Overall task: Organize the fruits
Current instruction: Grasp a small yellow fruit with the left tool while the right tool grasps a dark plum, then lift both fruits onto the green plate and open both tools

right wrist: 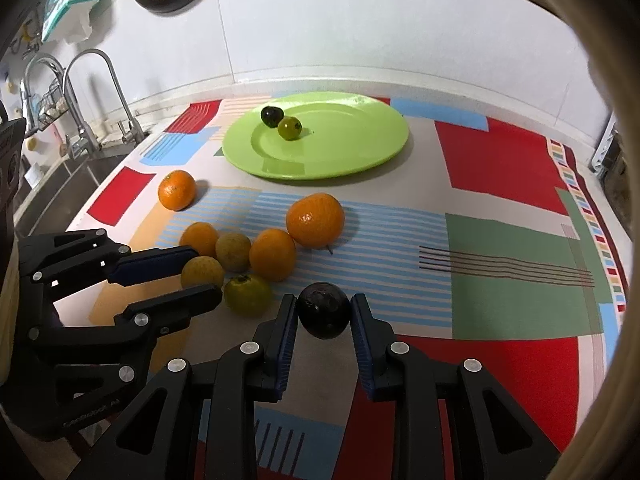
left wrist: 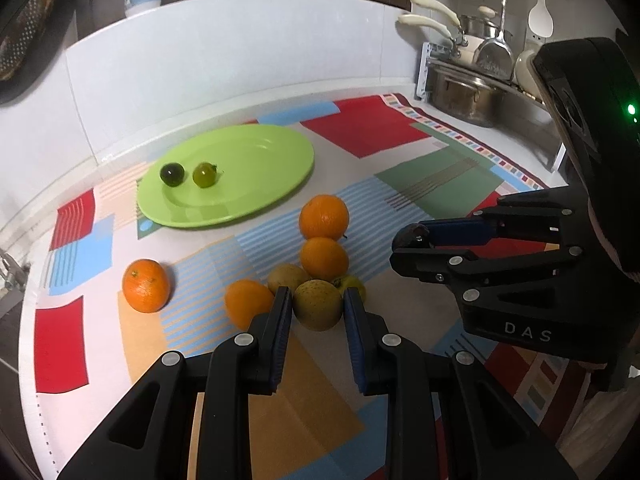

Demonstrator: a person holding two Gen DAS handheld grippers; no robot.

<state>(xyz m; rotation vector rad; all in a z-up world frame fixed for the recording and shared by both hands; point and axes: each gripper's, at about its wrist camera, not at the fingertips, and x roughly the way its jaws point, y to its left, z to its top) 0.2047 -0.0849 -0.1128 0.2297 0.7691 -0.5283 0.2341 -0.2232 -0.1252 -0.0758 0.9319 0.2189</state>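
A yellow-brown round fruit [left wrist: 318, 310] lies in a cluster on the patterned mat, and my left gripper [left wrist: 317, 298] is shut on it. In the right wrist view that gripper [right wrist: 204, 272] holds the same fruit [right wrist: 202, 274]. My right gripper [right wrist: 324, 304] is shut on a dark, nearly black fruit [right wrist: 324, 316] just right of the cluster. From the left wrist view it [left wrist: 404, 242] shows side-on at the right. Several oranges [right wrist: 316, 220] lie around the cluster. A green plate [right wrist: 360, 140] further back carries a dark fruit [right wrist: 272, 116] and a green fruit [right wrist: 289, 128].
Another yellow-brown fruit [right wrist: 234, 250] and a greenish one [right wrist: 248, 294] sit in the cluster. A lone orange [left wrist: 146, 285] lies to the left. A sink with taps [right wrist: 92, 80] borders the counter's left; a dish rack with pots [left wrist: 468, 88] stands at the back right. A white wall closes off the back.
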